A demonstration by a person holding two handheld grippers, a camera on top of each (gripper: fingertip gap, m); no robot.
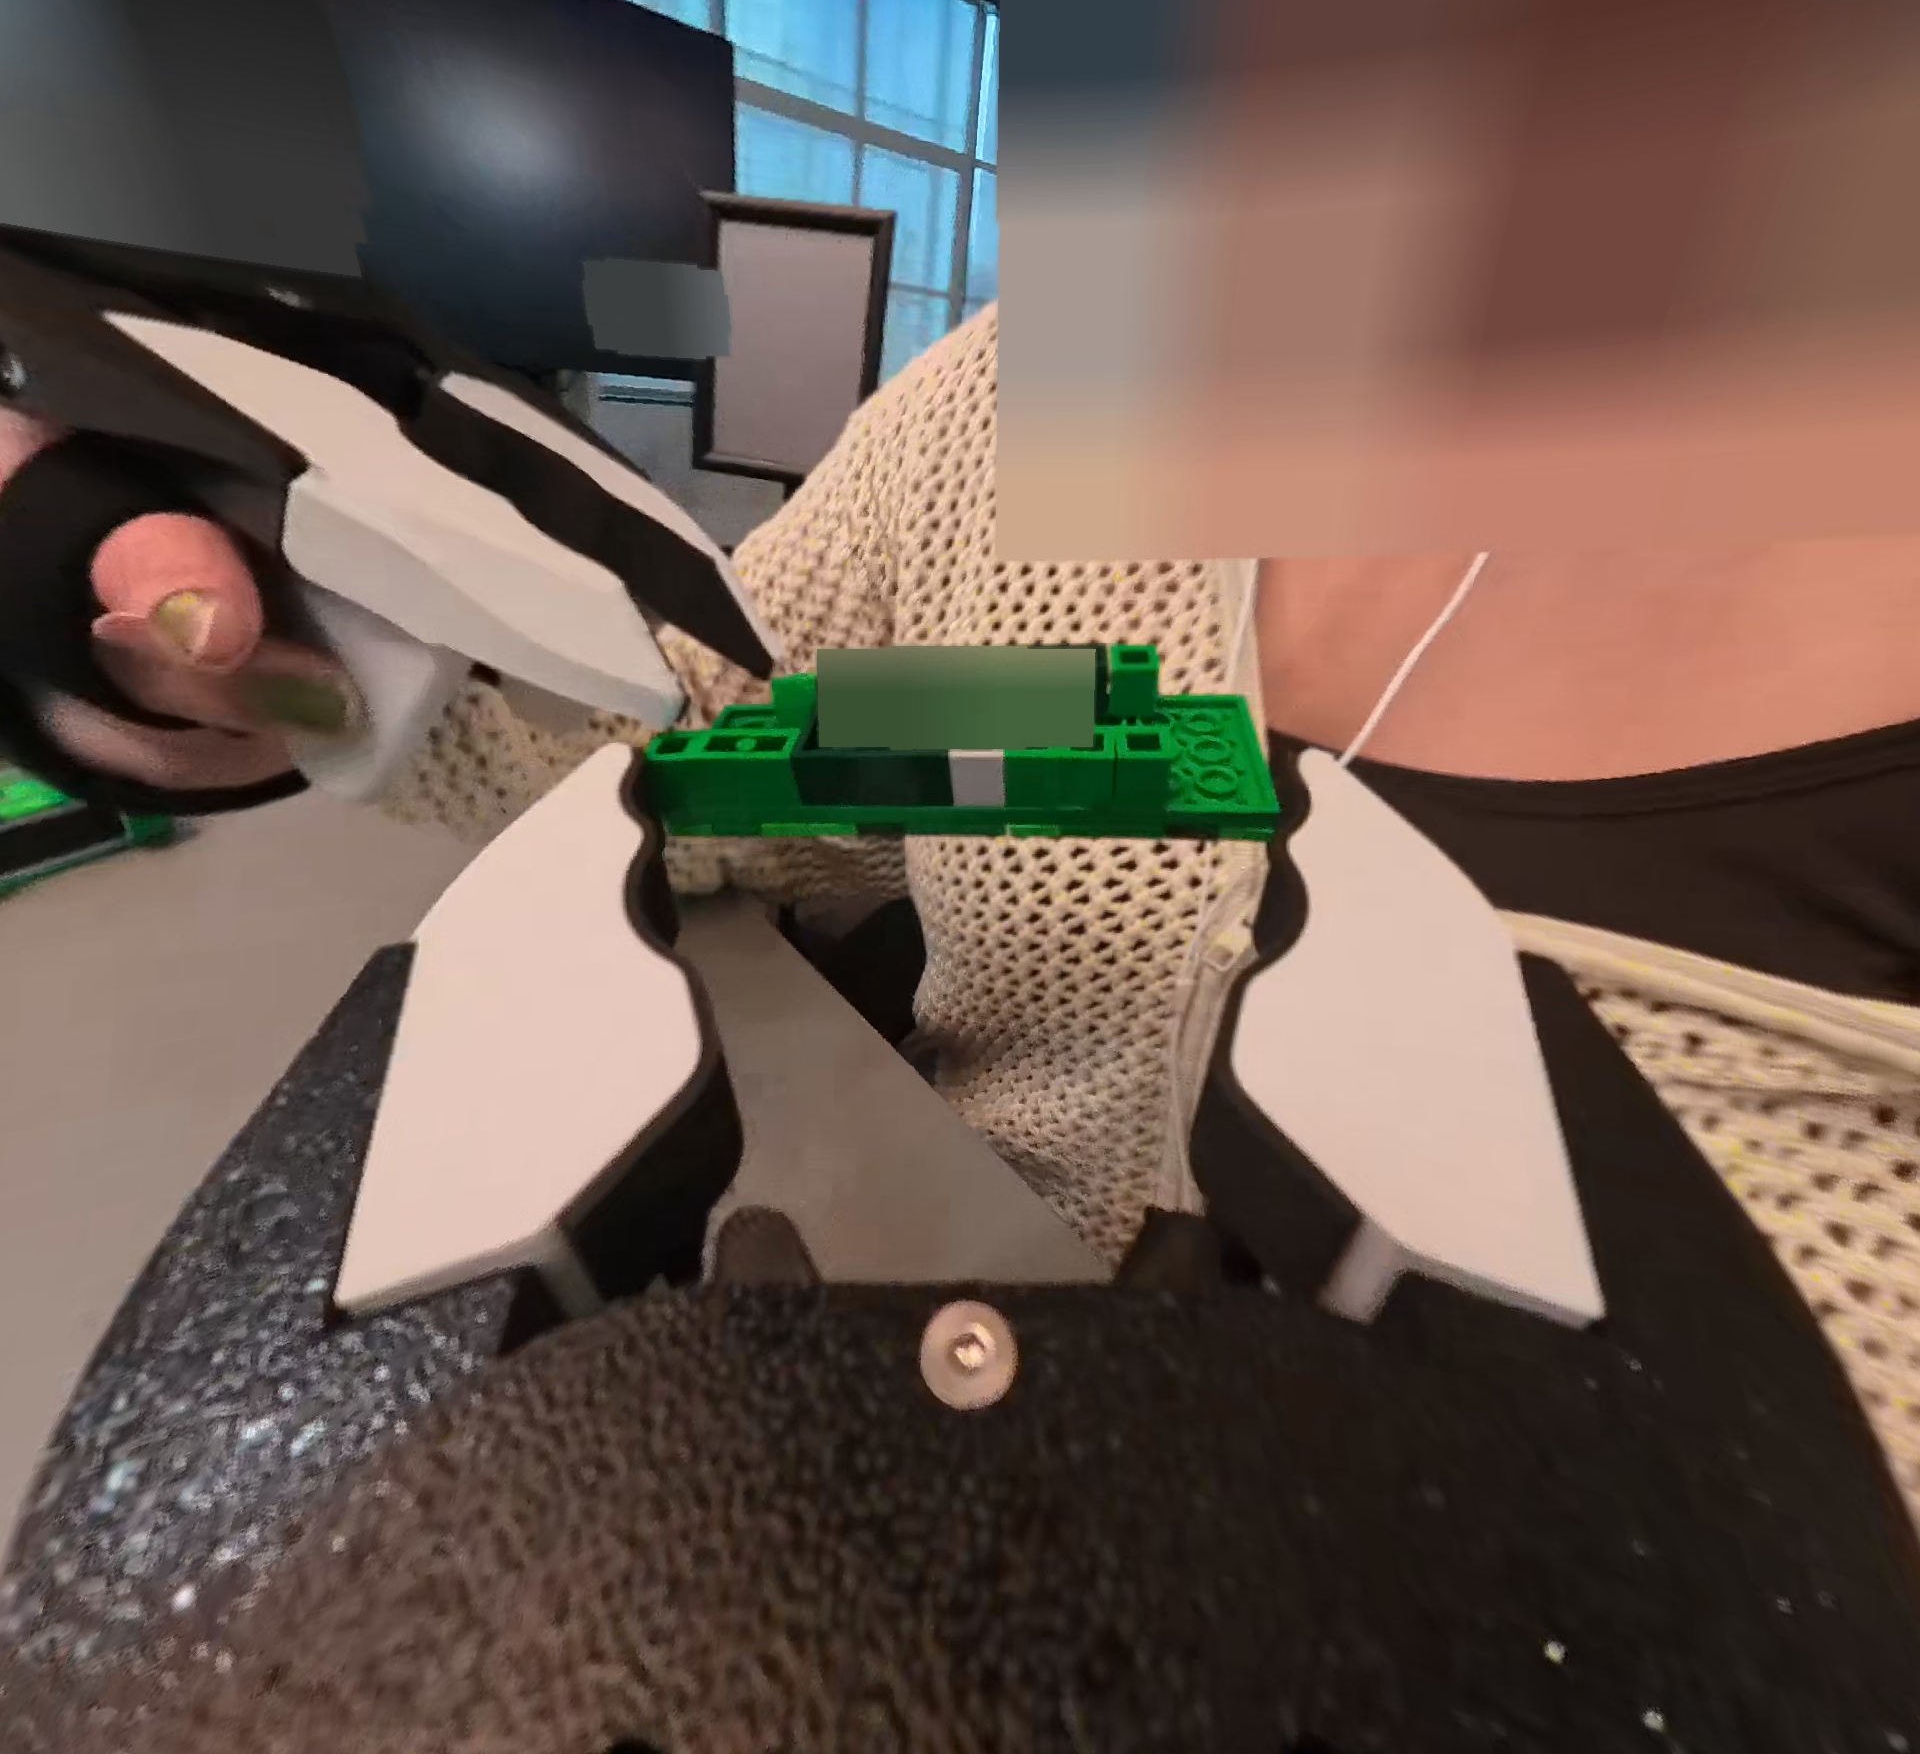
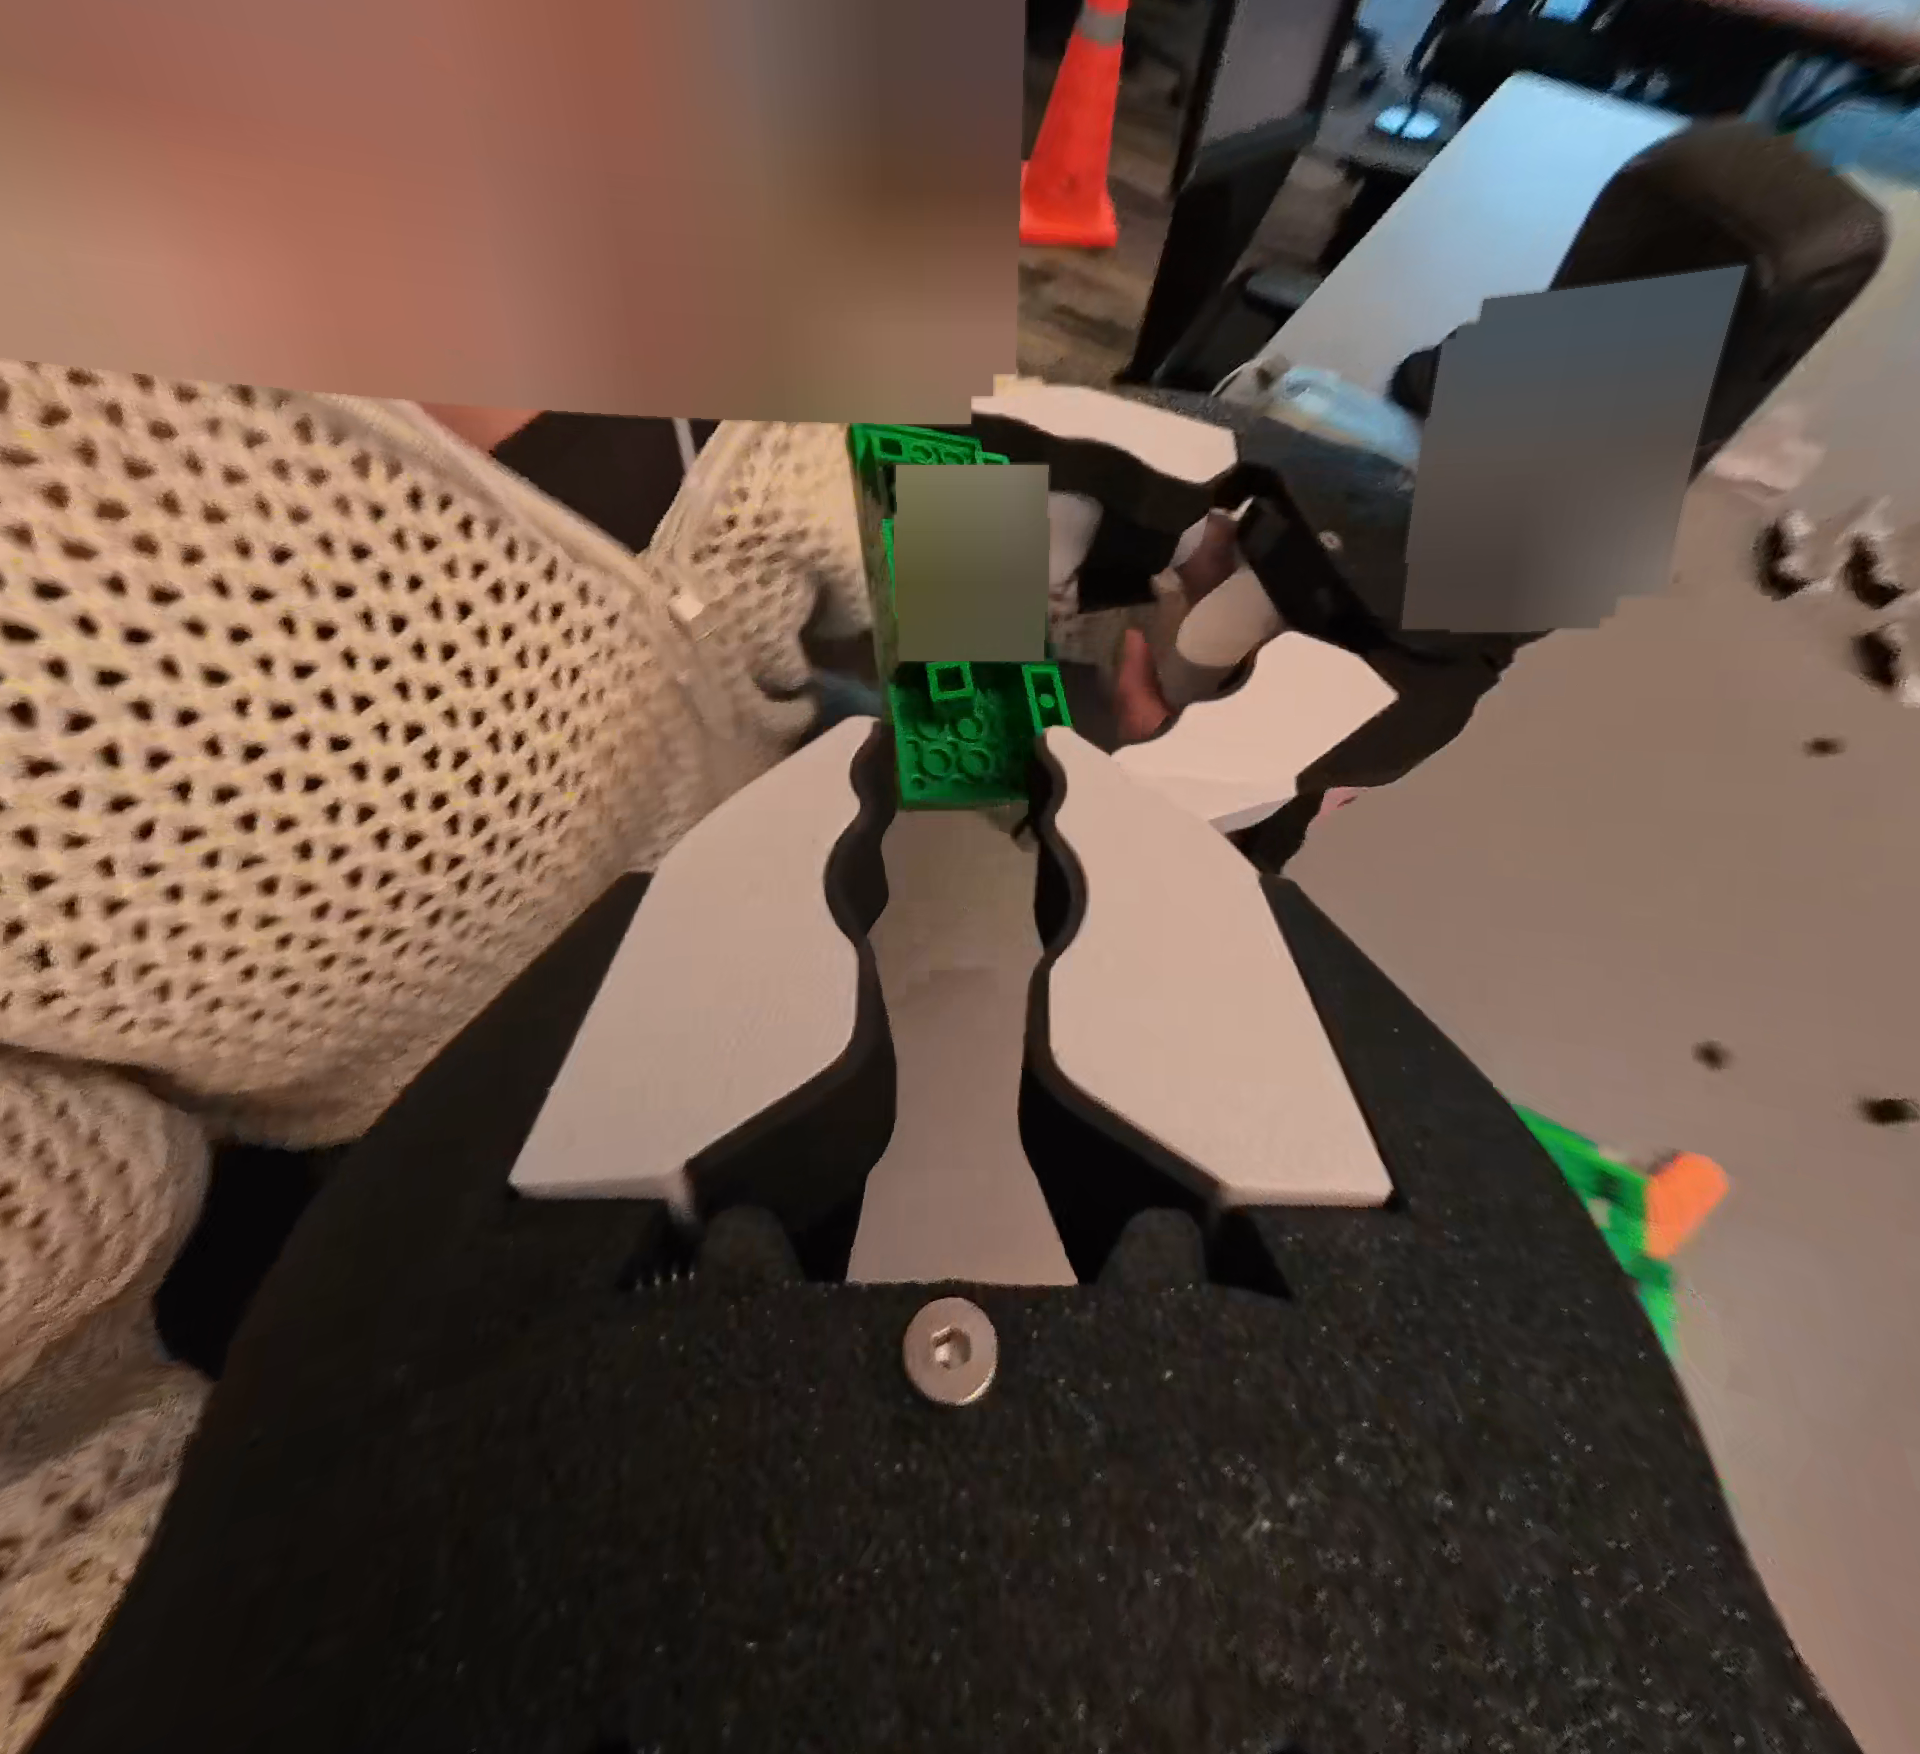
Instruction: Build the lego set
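Green lego assembly (image 1: pixel 961 774) sits mid-frame in the left wrist view, held in the air in front of a person's cream knit sweater (image 1: pixel 1060 956). Long axis runs left-right across that frame, roughly level. In the right wrist view the same assembly (image 2: pixel 961 748) runs up the frame, away from the camera, the near end low centre and the far end toward the upper middle.

Looks: bright green bricks stacked on a flat plate, underside tubes showing at the right end in the left view, one small light grey piece on the front face, a short square green post near the upper right of the build. Middle is covered by a blur patch.

Left gripper (image 1: pixel 961 800): fingers spread wide, one at each end of the build; left tip touches the end, right tip just beside it, contact unclear.

Right gripper (image 2: pixel 951 769): clamped on the near end of the assembly. It enters the left view (image 1: pixel 717 665) from the upper left, tips at the build's left end.

Grey table (image 1: pixel 208 956) at lower left.
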